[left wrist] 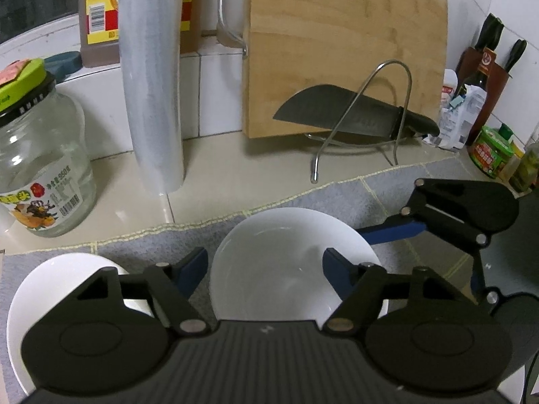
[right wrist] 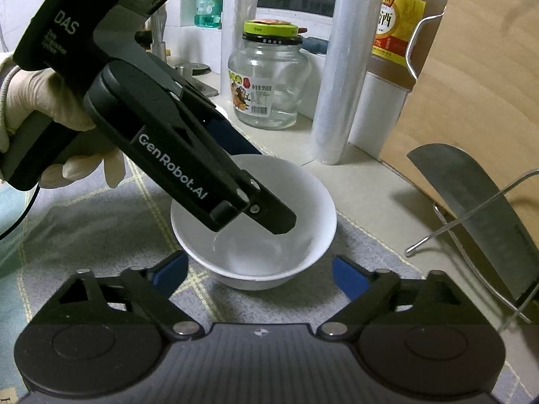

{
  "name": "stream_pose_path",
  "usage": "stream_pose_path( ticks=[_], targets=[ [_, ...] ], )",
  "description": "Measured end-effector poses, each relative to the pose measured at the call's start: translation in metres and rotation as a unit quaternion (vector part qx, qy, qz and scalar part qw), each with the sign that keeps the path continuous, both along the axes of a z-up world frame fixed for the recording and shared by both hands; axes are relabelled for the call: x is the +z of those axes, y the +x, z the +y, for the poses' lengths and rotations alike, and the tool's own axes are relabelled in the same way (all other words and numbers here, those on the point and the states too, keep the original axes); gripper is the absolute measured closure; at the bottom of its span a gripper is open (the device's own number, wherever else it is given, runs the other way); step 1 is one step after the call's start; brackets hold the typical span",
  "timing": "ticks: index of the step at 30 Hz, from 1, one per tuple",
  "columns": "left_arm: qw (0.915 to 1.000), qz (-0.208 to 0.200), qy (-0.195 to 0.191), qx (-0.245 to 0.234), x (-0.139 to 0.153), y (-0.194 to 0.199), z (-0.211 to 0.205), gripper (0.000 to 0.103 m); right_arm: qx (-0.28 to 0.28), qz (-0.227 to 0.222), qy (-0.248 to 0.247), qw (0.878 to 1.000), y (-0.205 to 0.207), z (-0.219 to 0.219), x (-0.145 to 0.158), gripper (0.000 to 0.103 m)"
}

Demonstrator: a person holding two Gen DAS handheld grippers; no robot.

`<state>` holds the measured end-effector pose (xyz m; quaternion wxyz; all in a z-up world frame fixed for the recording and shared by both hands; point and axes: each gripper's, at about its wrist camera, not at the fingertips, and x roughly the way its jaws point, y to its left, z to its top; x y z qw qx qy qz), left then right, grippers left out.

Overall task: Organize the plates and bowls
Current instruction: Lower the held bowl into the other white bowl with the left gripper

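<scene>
Straddling the rim of a white bowl point(left wrist: 289, 235), the left hand-held gripper point(left wrist: 265, 257) has its jaws apart. The right wrist view shows one finger down inside the bowl and the other outside the wall on the bowl's far side. Whether either pad touches the wall: cannot tell.

A gloved hand point(right wrist: 33, 101) holds that tool's grip, up and to the left of the bowl.

The right hand-held gripper point(right wrist: 261, 269) is also spread. Its two blue fingers point(right wrist: 171, 269) sit one on each side of the bowl's near edge, with the bowl just ahead of the tips. No pressing contact is visible from its own camera. In the left wrist view one of its fingers reaches up to the bowl's right rim; contact there is unclear.

The bowl stands upright on a grey checked mat point(left wrist: 151, 245) on the worktop point(left wrist: 235, 175). A second white bowl point(left wrist: 50, 289) sits on the same mat, just left of the first.

Behind the bowl:
- a roll of clear film point(left wrist: 151, 84), upright
- a glass jar point(left wrist: 43, 155) with a green lid, left of the roll
- a wooden cutting board point(left wrist: 343, 50), leaning on the tiled wall
- a cleaver point(left wrist: 340, 114), resting in a wire rack point(left wrist: 408, 80) in front of the board
</scene>
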<state>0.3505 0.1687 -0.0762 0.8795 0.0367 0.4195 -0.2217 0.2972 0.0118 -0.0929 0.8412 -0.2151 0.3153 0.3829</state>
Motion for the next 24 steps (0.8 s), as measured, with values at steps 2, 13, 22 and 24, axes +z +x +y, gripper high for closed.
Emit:
stream_pose_path(
  ticks=[2, 13, 22, 24],
  targets=[
    [1.0, 0.002, -0.001, -0.002, -0.001, 0.0016, -0.0004, 0.033, 0.002, 0.004, 0.004, 1.0, 0.0008, -0.0005, -0.0002, 0.014],
    [0.9999, 0.007, -0.012, -0.005, -0.0022, 0.0047, 0.0012, 0.036, 0.009, 0.001, 0.003, 1.0, -0.0007, 0.0002, 0.0003, 0.019],
    [0.9998, 0.004, -0.012, -0.012, 0.0031, 0.0005, -0.0009, 0.036, 0.008, 0.003, -0.001, 1.0, -0.0029, -0.001, 0.0018, 0.02],
    [0.9998, 0.004, -0.014, -0.013, 0.0057, -0.0014, -0.001, 0.036, 0.01, 0.002, -0.002, 1.0, -0.0045, -0.0021, 0.0039, 0.02]
  ],
)
